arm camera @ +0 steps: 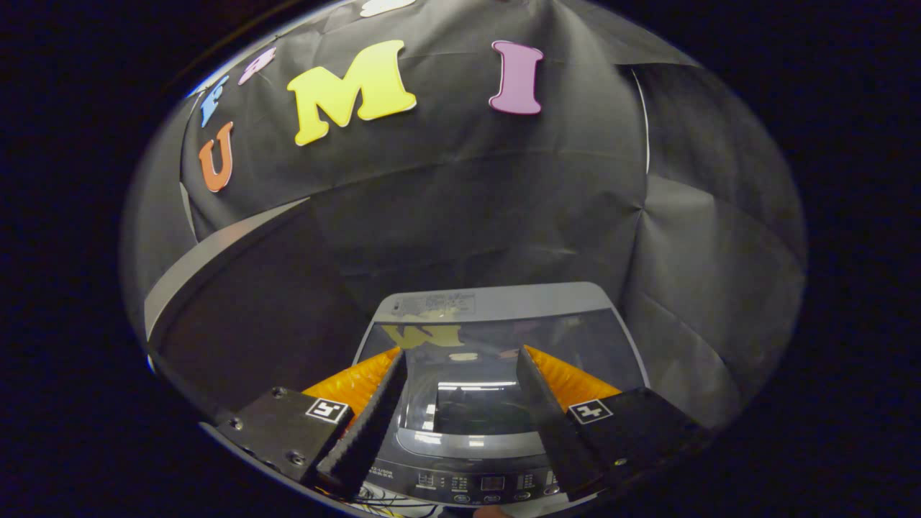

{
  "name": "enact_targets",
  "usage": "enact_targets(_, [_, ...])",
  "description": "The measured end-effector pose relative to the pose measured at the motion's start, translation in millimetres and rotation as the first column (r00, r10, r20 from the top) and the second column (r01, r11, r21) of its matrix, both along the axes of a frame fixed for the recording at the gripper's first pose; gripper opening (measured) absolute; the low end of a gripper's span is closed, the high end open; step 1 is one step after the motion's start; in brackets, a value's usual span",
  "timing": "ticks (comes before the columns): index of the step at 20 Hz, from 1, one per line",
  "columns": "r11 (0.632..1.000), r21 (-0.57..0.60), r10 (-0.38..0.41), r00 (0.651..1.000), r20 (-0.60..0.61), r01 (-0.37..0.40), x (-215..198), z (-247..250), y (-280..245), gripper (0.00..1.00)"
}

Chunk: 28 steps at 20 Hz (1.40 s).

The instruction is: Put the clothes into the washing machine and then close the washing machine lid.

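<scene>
Grey plastic and dark glass make up the washing machine (pixel 496 338), which stands just ahead of and below the gripper (pixel 460 360), against the booth's black cloth wall (pixel 468 201). Its lid (pixel 504 345) looks to lie flat and closed over the tub, the glass panel mirroring the booth and some bright lights. The control panel (pixel 475 485) sits along the near edge, between and beneath the two fingers.

The gripper's fingers stand spread wide apart with nothing between them; they hover over the near half of the lid, and I cannot tell whether either one touches it.

No clothes can be made out on the machine or beside it, and the reflections keep me from telling whether any lie in the tub under the glass. Judging by the flat lid and the empty fingers, the task reads as either finished or not yet begun; which of the two cannot be told.
</scene>
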State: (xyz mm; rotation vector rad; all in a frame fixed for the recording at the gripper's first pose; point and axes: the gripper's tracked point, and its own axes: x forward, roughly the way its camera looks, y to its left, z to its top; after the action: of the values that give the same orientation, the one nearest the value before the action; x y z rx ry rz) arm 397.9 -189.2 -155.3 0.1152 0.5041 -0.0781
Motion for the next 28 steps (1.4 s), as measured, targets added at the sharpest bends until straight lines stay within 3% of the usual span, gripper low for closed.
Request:
enact_targets(6, [0.998, -0.001, -0.063, 0.993, 0.102, 0.064, -39, 51, 24, 0.96])
enact_targets(11, [0.997, -0.040, -0.049, 0.980, 0.191, 0.058, -103, 96, 61, 0.96])
enact_targets(20, [0.998, -0.039, -0.041, 0.944, 0.327, 0.056, -264, 157, 125, 0.97])
enact_targets(28, [0.996, -0.082, 0.053, 0.903, 0.426, -0.019, -399, 215, 134, 0.98])
